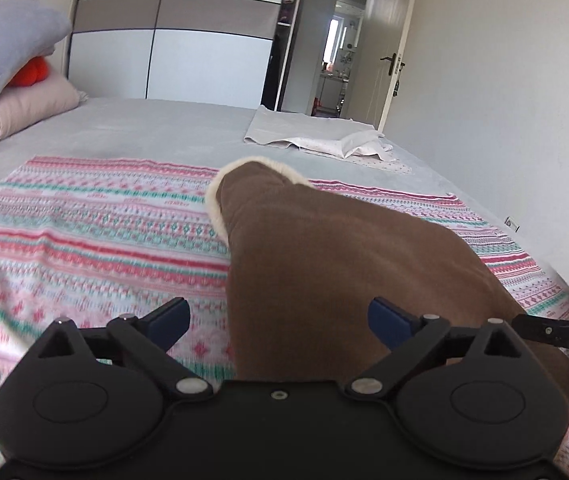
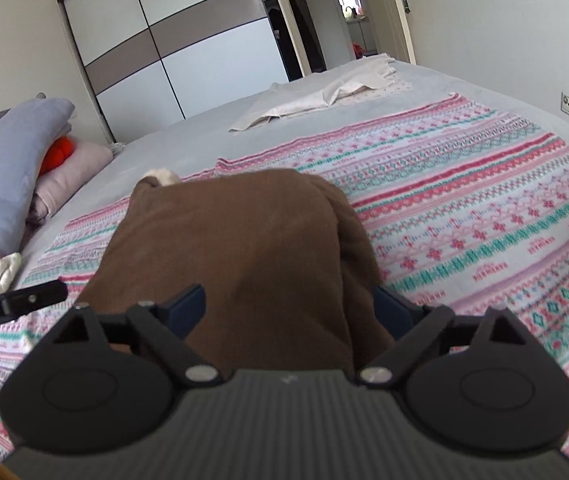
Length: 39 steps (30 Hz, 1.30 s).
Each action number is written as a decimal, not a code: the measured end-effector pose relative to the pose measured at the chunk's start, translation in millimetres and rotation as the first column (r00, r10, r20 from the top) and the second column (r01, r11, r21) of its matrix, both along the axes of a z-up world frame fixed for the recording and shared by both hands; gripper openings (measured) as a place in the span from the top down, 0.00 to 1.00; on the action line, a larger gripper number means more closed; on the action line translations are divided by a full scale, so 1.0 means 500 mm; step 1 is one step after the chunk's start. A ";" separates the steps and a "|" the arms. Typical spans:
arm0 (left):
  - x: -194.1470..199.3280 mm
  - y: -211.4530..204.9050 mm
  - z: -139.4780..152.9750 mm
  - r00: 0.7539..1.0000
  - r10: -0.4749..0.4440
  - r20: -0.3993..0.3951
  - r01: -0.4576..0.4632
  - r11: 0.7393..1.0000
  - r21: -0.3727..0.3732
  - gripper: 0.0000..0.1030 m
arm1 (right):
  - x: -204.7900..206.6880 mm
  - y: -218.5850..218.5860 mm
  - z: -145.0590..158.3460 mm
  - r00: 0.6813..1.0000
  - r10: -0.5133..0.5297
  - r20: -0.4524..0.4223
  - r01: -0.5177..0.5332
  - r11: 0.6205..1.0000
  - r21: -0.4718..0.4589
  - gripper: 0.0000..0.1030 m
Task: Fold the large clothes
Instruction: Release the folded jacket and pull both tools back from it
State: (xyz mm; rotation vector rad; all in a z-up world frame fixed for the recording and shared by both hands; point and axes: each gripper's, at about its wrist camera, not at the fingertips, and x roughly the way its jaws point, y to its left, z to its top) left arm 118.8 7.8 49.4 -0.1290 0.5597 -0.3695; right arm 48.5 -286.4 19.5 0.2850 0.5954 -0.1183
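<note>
On the bed [image 1: 144, 128], over a striped patterned blanket [image 1: 84, 220], lies a brown garment [image 1: 344, 264] with a cream fleecy edge. The left gripper [image 1: 280, 318] stands with its fingers spread wide; the brown cloth lies between them, and neither blue pad [image 1: 388, 320] presses on it. The right gripper [image 2: 288, 312] is likewise spread wide, the folded brown garment bulging up between its fingers; whether its right-hand pad touches the cloth cannot be told.
</note>
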 end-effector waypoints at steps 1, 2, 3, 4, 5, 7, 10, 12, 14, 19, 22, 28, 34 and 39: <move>-0.015 0.006 -0.005 1.000 0.003 -0.006 -0.003 1.000 -0.013 0.04 | -0.009 0.000 -0.001 1.000 0.002 -0.006 -0.002 1.000 -0.003 0.11; -0.032 0.013 -0.010 1.000 0.016 -0.012 -0.016 1.000 -0.027 0.03 | -0.017 0.000 -0.002 1.000 0.007 -0.011 -0.007 1.000 -0.006 0.11; -0.047 0.020 -0.015 0.999 0.034 -0.017 -0.035 0.999 -0.042 0.01 | -0.027 -0.001 -0.002 1.000 0.014 -0.015 -0.014 1.000 -0.010 0.11; -0.059 0.026 -0.019 0.998 0.054 -0.026 -0.055 0.997 -0.053 0.00 | -0.039 -0.001 -0.001 1.000 0.022 -0.017 -0.023 1.000 -0.020 0.10; -0.072 0.034 -0.022 0.997 0.067 -0.042 -0.069 0.996 -0.053 0.00 | -0.050 -0.001 0.000 0.999 0.027 -0.016 -0.028 0.999 -0.032 0.09; -0.090 0.040 -0.022 0.996 0.063 -0.062 -0.066 0.997 -0.032 0.00 | -0.077 -0.001 0.001 0.999 0.033 -0.007 -0.034 0.997 -0.066 0.07; -0.119 0.049 -0.018 0.996 0.070 -0.047 -0.070 0.997 -0.012 0.00 | -0.109 -0.009 0.003 1.000 0.024 0.002 -0.023 0.995 -0.095 0.05; -0.136 0.053 -0.020 0.997 0.072 -0.042 -0.072 0.997 -0.007 0.00 | -0.124 -0.016 0.002 1.000 0.004 0.001 -0.004 0.996 -0.094 0.05; -0.149 0.053 -0.025 0.995 0.081 -0.050 -0.081 0.997 0.003 0.00 | -0.139 -0.021 0.000 1.000 -0.019 -0.003 0.019 0.996 -0.086 0.05; -0.175 0.031 -0.040 0.993 0.086 -0.078 -0.082 0.995 0.055 0.00 | -0.177 -0.013 0.000 0.998 -0.067 -0.020 0.065 0.996 -0.068 0.03; -0.187 0.015 -0.046 0.991 0.082 -0.108 -0.073 0.994 0.082 0.00 | -0.192 0.005 -0.003 0.995 -0.087 -0.042 0.084 0.993 -0.082 0.02; -0.211 -0.010 -0.055 0.987 0.089 -0.133 -0.074 0.991 0.115 0.00 | -0.209 0.044 -0.012 0.995 -0.078 -0.063 0.068 0.986 -0.150 0.01; -0.232 -0.021 -0.050 0.986 0.104 -0.132 -0.084 0.986 0.146 0.00 | -0.214 0.061 -0.018 0.993 -0.079 -0.089 0.061 0.980 -0.188 0.00; -0.245 -0.038 -0.054 0.980 0.105 -0.167 -0.075 0.981 0.178 0.00 | -0.217 0.087 -0.015 0.992 -0.079 -0.099 0.053 0.969 -0.240 0.00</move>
